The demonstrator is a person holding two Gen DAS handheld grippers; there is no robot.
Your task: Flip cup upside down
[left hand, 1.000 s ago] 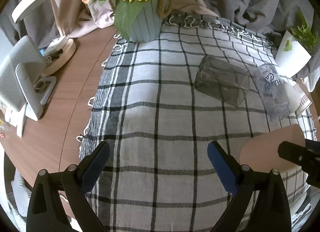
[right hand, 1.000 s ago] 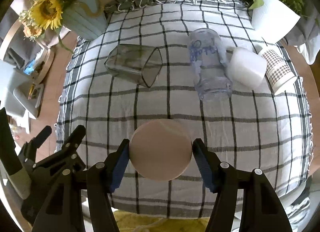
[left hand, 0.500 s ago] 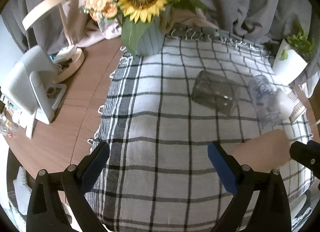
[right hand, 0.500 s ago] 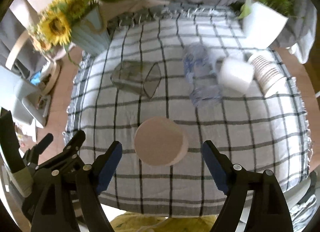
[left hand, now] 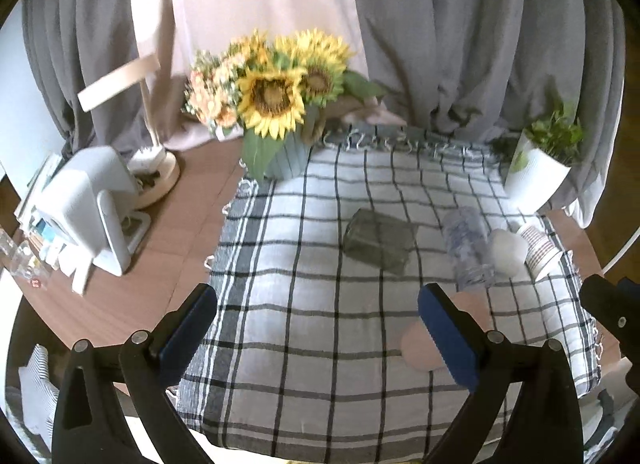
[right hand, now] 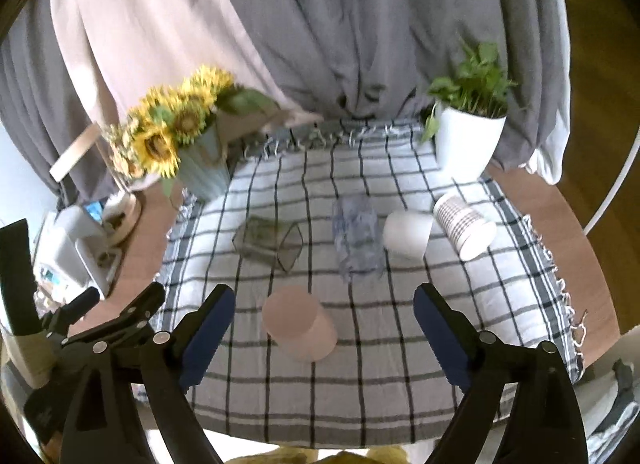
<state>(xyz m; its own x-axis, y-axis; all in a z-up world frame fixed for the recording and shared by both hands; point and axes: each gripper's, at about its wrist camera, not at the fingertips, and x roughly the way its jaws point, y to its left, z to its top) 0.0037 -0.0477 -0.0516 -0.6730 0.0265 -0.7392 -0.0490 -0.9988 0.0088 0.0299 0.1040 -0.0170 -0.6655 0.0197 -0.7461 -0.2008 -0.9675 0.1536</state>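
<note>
The pink cup [right hand: 299, 324] stands upside down on the cloth [right hand: 400, 344]; both the left tool [left hand: 316, 328] and the right tool [right hand: 320, 328] gape wide, holding nothing.

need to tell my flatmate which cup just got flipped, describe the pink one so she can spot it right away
Start at the checked cloth covering the round table, then look along its front part, ahead of the row of cups lying on their sides. The pink cup stands there alone, mouth down. It is the only pink cup, with its flat base up.
</note>
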